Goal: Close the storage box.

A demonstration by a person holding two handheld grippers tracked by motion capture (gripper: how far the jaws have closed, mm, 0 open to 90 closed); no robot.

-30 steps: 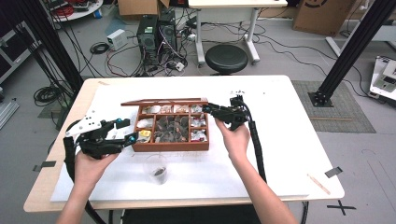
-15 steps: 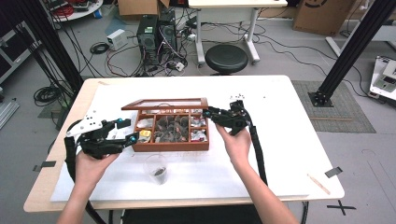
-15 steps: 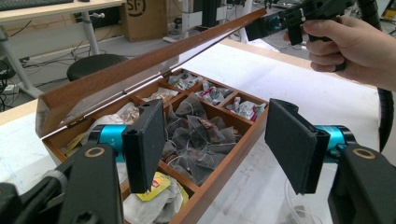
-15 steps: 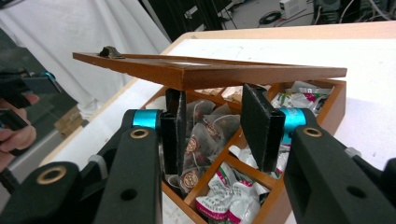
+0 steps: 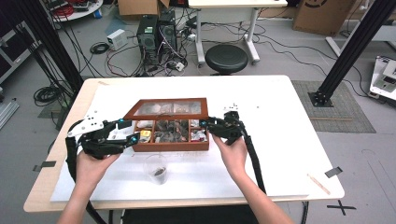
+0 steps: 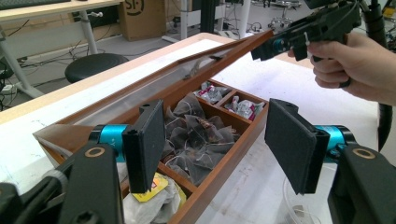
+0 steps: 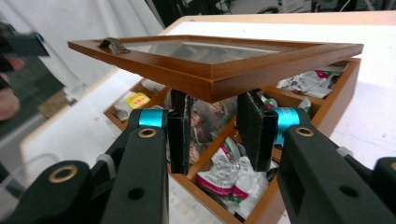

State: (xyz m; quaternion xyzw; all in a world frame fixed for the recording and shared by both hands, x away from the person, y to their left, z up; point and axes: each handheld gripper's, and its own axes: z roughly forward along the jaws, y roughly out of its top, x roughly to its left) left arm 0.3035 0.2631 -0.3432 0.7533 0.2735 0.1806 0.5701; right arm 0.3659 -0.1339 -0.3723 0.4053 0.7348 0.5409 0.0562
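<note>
A wooden tea box [image 5: 170,145] sits mid-table, its compartments full of tea bags [image 6: 196,130] and packets [image 7: 229,182]. Its glass-paned lid [image 5: 166,107] hangs half raised, slanting over the back row. My right gripper [image 5: 208,125] is at the box's right end. In the right gripper view its jaws [image 7: 217,130] stand a little apart under the lid's [image 7: 215,65] free edge, nothing between them. My left gripper [image 5: 128,130] is at the box's left end, open wide [image 6: 217,140], with the box's corner between the jaws and no grip.
A clear plastic cup [image 5: 158,170] with something dark inside stands just in front of the box, between my hands. White table surface [image 5: 280,154] stretches to the right. A stool [image 5: 226,58] and computer towers stand on the floor beyond the far edge.
The lid has come down from nearly upright to a slant over the back row. My right gripper moved nearer and leftward with its edge. The left gripper barely shifted.
</note>
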